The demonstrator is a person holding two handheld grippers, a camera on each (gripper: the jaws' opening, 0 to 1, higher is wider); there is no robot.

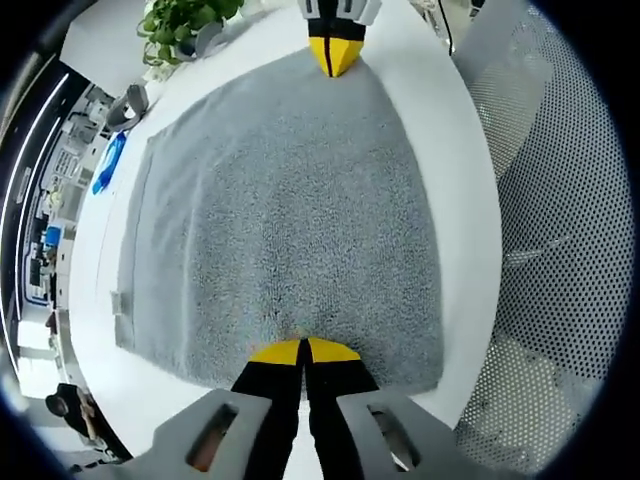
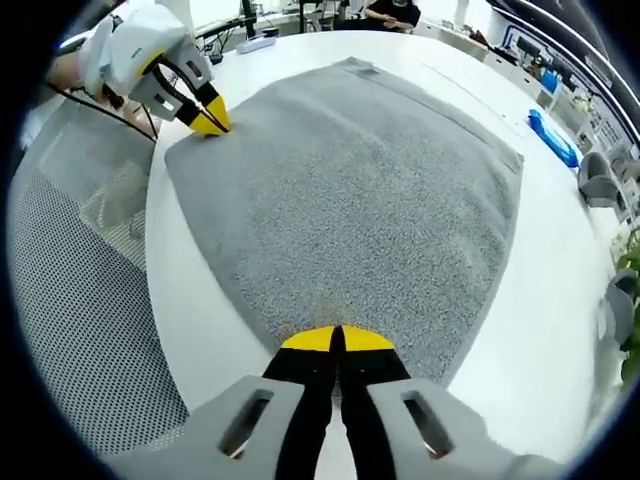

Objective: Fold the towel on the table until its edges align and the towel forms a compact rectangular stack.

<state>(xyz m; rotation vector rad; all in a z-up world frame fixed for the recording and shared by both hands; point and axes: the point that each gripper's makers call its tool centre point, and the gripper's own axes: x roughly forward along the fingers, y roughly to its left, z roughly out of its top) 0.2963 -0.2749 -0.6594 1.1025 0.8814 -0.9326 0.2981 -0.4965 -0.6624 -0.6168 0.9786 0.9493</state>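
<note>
Two grippers, left gripper (image 1: pixel 303 350) and right gripper (image 2: pixel 338 338), each with jaws pressed together pinching an end of one edge of the grey towel (image 1: pixel 285 215), which lies flat on the white table (image 1: pixel 465 200). Soft, light terry likely drapes; corner holds suit folding.

No text, label, brand or number could be read anywhere; the small tag on the grey terry towel (image 1: pixel 118 302) was too blurred.
</note>
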